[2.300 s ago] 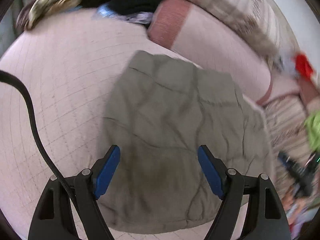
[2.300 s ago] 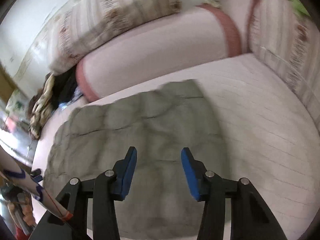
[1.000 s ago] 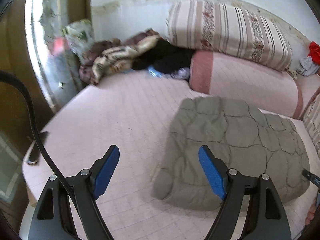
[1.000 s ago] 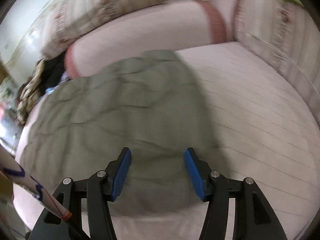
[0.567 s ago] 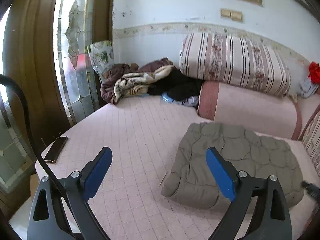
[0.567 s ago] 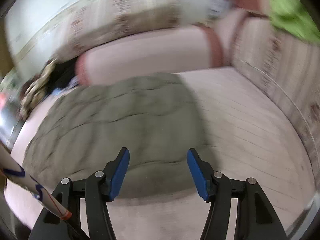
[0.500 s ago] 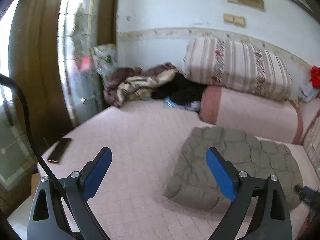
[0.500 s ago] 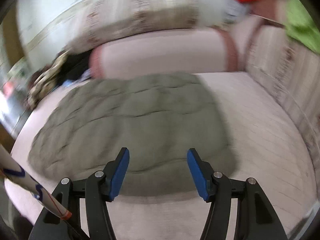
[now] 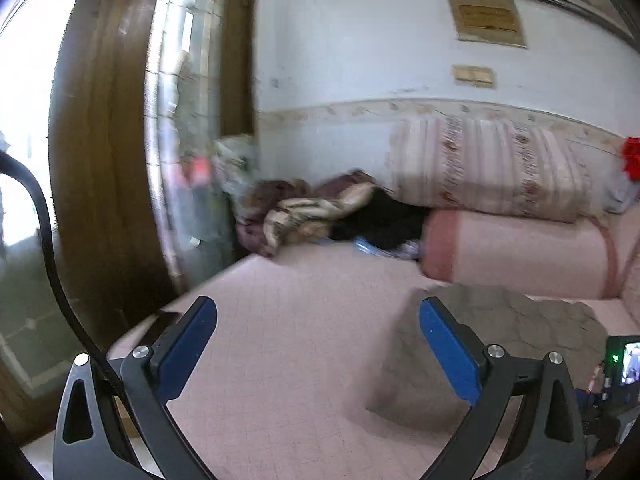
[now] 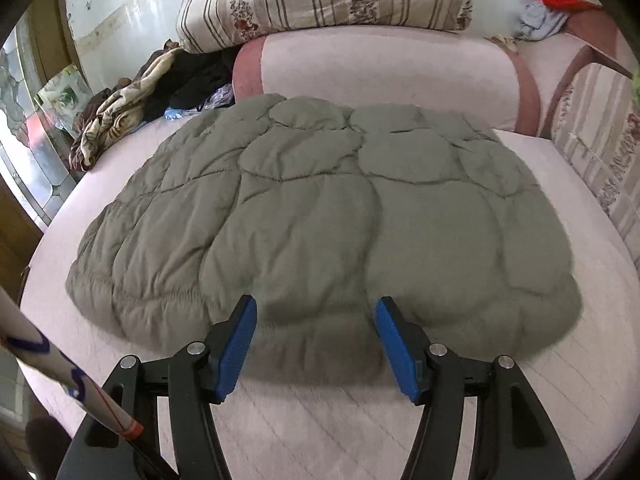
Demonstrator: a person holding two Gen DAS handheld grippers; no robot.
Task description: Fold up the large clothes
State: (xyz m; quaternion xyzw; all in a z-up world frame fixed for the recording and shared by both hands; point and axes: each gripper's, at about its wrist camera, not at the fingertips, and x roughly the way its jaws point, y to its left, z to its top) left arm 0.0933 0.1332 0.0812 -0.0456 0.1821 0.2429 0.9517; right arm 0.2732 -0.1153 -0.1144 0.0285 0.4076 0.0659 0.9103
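Quilted olive-grey padded jacket (image 10: pixel 320 216) lies folded into a thick pad on the pink mattress (image 10: pixel 360 432), filling the middle of the right wrist view; the right gripper (image 10: pixel 316 336), jaws wide and holding nothing, hovers at its near edge; the left gripper (image 9: pixel 318 344), equally wide and empty, has lifted away since a second ago and now faces the wooden door (image 9: pixel 104 200) at the left of its frame, the jacket low right; both hands off suggests the fold is finished.
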